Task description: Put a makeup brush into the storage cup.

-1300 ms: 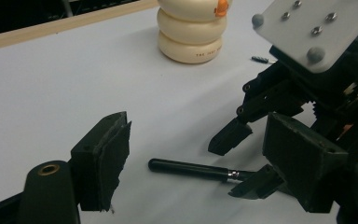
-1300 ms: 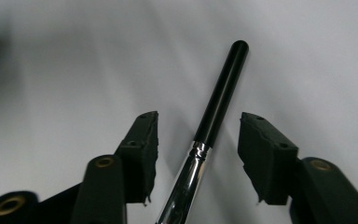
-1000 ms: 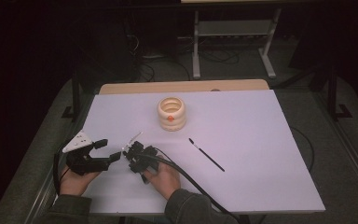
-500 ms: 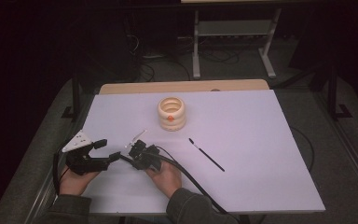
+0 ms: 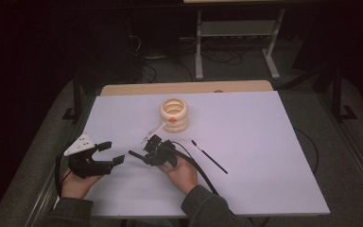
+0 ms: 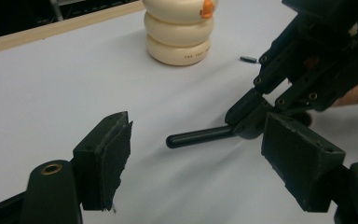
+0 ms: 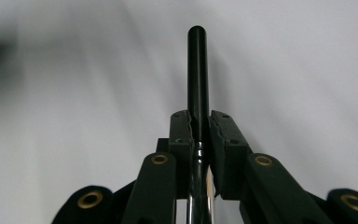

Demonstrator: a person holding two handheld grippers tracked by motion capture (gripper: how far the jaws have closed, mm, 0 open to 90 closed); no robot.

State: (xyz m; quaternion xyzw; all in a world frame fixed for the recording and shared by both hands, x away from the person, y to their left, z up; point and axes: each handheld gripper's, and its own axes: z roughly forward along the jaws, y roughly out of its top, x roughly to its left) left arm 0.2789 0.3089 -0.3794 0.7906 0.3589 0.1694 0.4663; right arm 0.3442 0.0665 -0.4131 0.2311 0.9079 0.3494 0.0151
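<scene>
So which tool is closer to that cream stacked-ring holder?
The right tool. It sits just below the ring holder, clamped on a black rod; the left tool rests open farther off, toward the table's left edge.

**What the views leave unclear**

The black rod [image 7: 197, 70] runs down between the pads of the right gripper [image 7: 198, 126], and its lower stretch is covered by them; below the pads a shiny length is cut off at the bottom edge. In the left gripper view the same rod's far end vanishes inside the right gripper, whose body runs off the top and right edges. The cream ring stack [image 6: 179, 30] loses its top to the upper edge there, and its small lettering is too fine to read. The tabletop [image 7: 298, 60] in the right gripper view is blurred.
</scene>
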